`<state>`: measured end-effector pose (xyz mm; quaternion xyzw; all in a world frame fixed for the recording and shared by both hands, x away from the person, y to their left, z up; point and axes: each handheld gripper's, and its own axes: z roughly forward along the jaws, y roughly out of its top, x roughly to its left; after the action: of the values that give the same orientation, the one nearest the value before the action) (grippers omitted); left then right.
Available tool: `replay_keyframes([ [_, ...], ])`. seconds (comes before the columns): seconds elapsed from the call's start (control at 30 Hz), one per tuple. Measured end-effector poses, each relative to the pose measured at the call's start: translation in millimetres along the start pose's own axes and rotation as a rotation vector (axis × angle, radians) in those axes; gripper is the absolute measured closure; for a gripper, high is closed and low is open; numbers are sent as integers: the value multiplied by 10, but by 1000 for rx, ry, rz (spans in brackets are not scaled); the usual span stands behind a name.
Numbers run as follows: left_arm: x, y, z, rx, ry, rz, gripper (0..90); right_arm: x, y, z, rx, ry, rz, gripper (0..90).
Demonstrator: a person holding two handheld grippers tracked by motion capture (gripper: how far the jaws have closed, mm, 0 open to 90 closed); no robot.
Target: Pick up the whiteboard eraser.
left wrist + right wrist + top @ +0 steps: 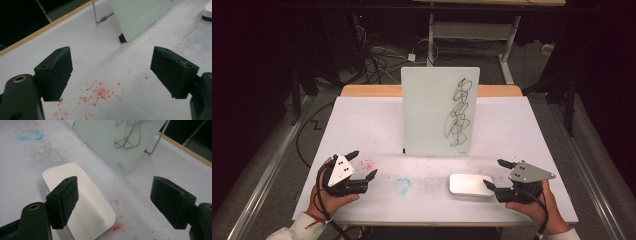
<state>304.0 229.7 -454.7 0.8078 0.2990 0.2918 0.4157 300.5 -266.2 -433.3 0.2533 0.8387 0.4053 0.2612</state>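
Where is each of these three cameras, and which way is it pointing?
High view: above the person's side, looking forward and down on the table; both hands, the left gripper and right gripper show.
Left gripper view: rides the left gripper, looking along its open jaws over red specks toward the board.
Right gripper view: rides the right gripper, open jaws above the white eraser.
Shared: both gripper views see the board's lower edge.
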Motion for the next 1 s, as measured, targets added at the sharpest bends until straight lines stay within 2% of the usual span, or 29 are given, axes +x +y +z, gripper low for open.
replay_keyframes([
  [0.17, -30, -13, 57, 43, -22, 18, 177, -34, 16, 9, 25, 30, -15, 228],
  [0.2, -50, -16, 63, 50, -33, 8, 177, -50, 23, 11, 34, 41, -19, 225],
  [0.3, -68, -27, 86, 75, -43, 23, 176, -108, 68, 23, 71, 65, -30, 223],
  [0.43, -58, -60, 130, 110, -56, 5, 175, -167, 197, 74, 132, 112, -54, 241],
  [0.53, -61, -85, 141, 126, -58, 7, 175, -169, 291, 137, 185, 150, -88, 249],
  [0.67, -58, -108, 135, 141, -61, 4, 175, -149, 354, 265, 278, 221, -138, 248],
  [0.8, -59, -126, 118, 150, -66, 3, 175, -66, 373, 445, 370, 298, -184, 250],
  [0.83, -63, -129, 115, 152, -69, 3, 175, -45, 379, 490, 386, 317, -215, 252],
  [0.93, -78, -139, 110, 163, -73, 12, 175, 13, 393, 603, 424, 364, -247, 254],
  [1.0, -81, -141, 107, 161, -73, 29, 175, 32, 394, 665, 447, 376, -253, 241],
])
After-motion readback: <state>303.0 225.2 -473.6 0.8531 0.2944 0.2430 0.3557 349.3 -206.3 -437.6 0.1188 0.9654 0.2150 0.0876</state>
